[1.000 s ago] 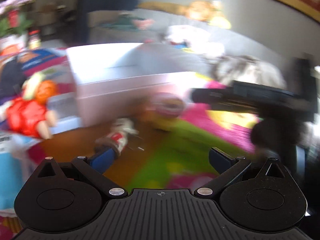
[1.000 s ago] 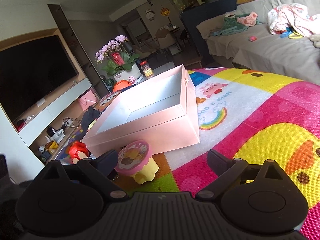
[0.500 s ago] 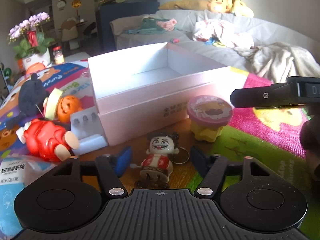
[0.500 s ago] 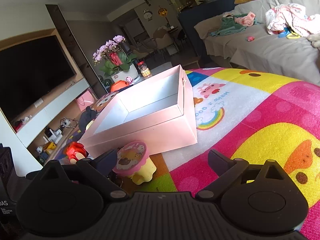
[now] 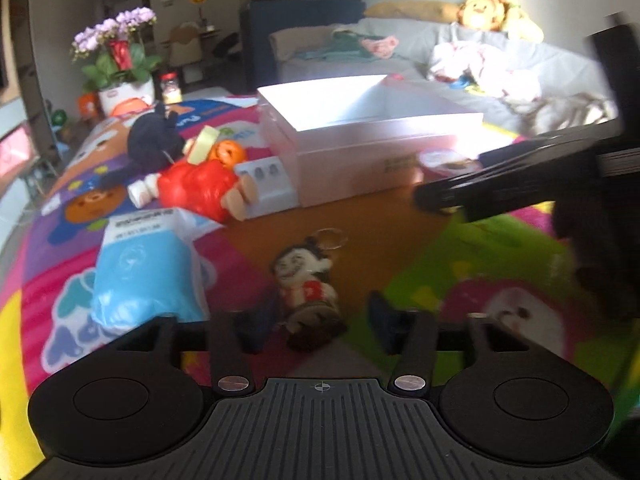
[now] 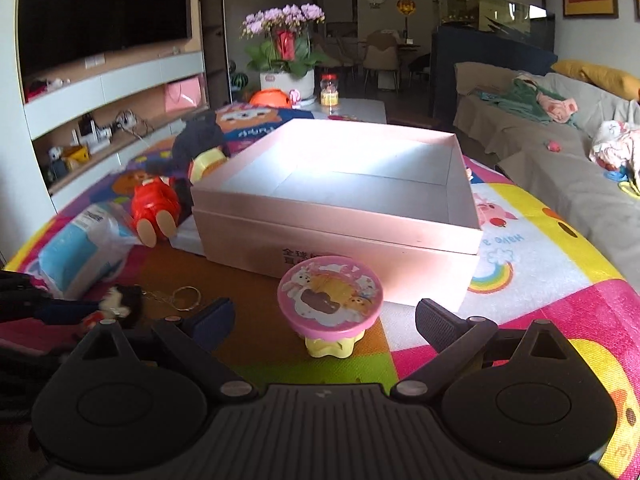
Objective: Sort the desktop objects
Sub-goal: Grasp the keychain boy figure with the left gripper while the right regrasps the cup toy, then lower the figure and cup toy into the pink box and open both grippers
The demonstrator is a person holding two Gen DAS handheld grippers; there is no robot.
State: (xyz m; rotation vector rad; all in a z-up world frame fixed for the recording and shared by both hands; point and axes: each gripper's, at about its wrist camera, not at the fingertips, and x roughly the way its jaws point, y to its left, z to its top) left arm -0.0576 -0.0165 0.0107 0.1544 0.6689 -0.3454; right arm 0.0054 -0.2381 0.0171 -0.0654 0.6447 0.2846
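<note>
From the left wrist view, blurred, the left gripper (image 5: 316, 320) had just been narrowing its jaws around the small figurine keychain (image 5: 306, 284), which lay between the fingers on the colourful mat (image 5: 460, 264), though whether the pads pressed it could not be told. Only the right wrist view showed the right gripper (image 6: 324, 320) with jaws spread wide, the pink-lidded toy cup (image 6: 330, 304) standing between and just ahead of them, untouched. The open pink box (image 6: 340, 216) sat beyond it, and the red doll (image 6: 156, 208) beyond the left finger.
</note>
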